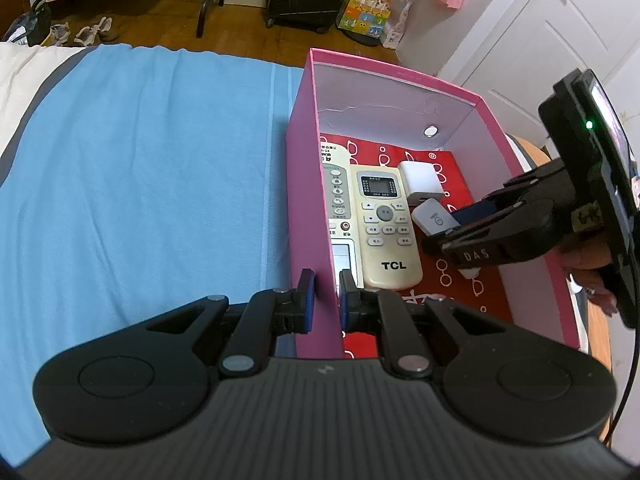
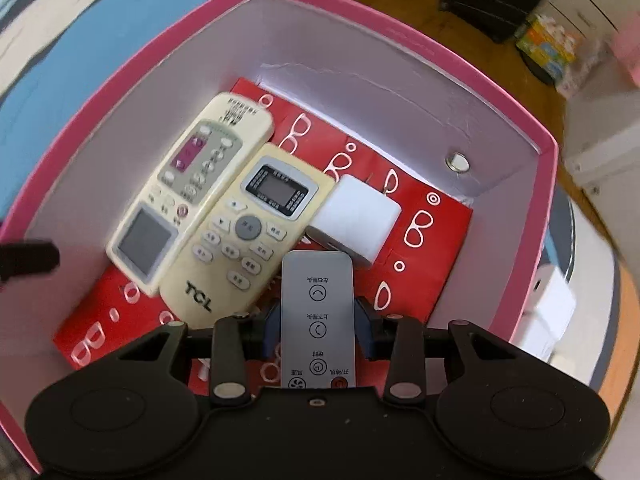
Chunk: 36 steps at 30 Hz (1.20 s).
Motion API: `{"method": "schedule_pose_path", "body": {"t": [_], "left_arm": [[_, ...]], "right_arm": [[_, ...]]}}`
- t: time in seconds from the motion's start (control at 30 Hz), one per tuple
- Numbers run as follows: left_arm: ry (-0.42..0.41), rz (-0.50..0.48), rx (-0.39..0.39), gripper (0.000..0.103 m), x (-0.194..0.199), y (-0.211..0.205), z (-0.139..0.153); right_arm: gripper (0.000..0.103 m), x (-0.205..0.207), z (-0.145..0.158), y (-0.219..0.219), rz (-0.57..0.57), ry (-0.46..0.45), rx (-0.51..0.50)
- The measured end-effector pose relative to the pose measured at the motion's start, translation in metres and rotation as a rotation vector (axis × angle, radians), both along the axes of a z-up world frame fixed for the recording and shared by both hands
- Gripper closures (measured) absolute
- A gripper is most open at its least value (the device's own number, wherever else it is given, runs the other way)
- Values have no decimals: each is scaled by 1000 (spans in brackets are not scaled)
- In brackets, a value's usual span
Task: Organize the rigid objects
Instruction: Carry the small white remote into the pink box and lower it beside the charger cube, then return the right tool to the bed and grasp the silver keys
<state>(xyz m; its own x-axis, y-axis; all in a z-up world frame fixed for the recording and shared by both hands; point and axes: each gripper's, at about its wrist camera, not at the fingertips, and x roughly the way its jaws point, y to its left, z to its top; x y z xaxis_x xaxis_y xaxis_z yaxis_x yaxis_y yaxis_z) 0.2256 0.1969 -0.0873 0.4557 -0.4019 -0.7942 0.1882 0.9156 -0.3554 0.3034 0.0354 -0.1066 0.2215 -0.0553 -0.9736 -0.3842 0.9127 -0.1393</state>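
While your left gripper [image 1: 327, 300] pinches the pink box's [image 1: 308, 184] left wall, one finger outside and one inside, it steadies the box on the blue sheet [image 1: 152, 168]. Inside lie, left to right, the older cream remote [image 2: 188, 188], the TCL remote [image 2: 244, 236] and the white charger [image 2: 356, 220], all on red patterned paper [image 2: 436, 240]. Your right gripper [image 2: 318, 320] is clenched on the grey remote [image 2: 318, 300], held above the box floor. Judged step: placing. Next: lower it beside the TCL remote, then release.
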Motion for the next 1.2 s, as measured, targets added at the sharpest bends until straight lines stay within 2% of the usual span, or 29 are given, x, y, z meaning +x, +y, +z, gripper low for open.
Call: {"method": "schedule_pose_path", "body": {"t": [0.13, 0.17, 0.23, 0.3, 0.4, 0.53, 0.57, 0.67, 0.8, 0.93, 1.03, 1.2], "left_arm": [[1, -1, -3, 92, 0, 0, 0], [1, 0, -1, 92, 0, 1, 0], [3, 0, -7, 92, 0, 2, 0], [6, 2, -13, 92, 1, 3, 1], [0, -3, -6, 92, 0, 2, 1], [2, 1, -3, 92, 1, 0, 2], [3, 2, -4, 92, 1, 0, 2], [5, 5, -4, 92, 1, -1, 1], [6, 10, 5, 92, 1, -2, 2], [6, 15, 14, 93, 1, -4, 3], [7, 19, 19, 93, 0, -6, 3], [22, 23, 7, 93, 2, -3, 3]], "right_arm": [[59, 4, 0, -14, -166, 1, 102], [56, 2, 4, -15, -172, -11, 124], [51, -11, 15, -13, -113, -64, 140], [50, -29, 30, -13, -62, -122, 168], [49, -53, 53, -26, -39, -198, 284], [47, -79, 73, -53, -86, -258, 390], [43, -85, 77, -61, -92, -265, 409], [35, -103, 87, -82, -120, -311, 435], [34, -125, 99, -118, -154, -390, 468], [28, -140, 84, -148, -192, -439, 470], [28, -156, 61, -164, -157, -526, 504], [28, -154, 18, -173, -80, -455, 418]]}}
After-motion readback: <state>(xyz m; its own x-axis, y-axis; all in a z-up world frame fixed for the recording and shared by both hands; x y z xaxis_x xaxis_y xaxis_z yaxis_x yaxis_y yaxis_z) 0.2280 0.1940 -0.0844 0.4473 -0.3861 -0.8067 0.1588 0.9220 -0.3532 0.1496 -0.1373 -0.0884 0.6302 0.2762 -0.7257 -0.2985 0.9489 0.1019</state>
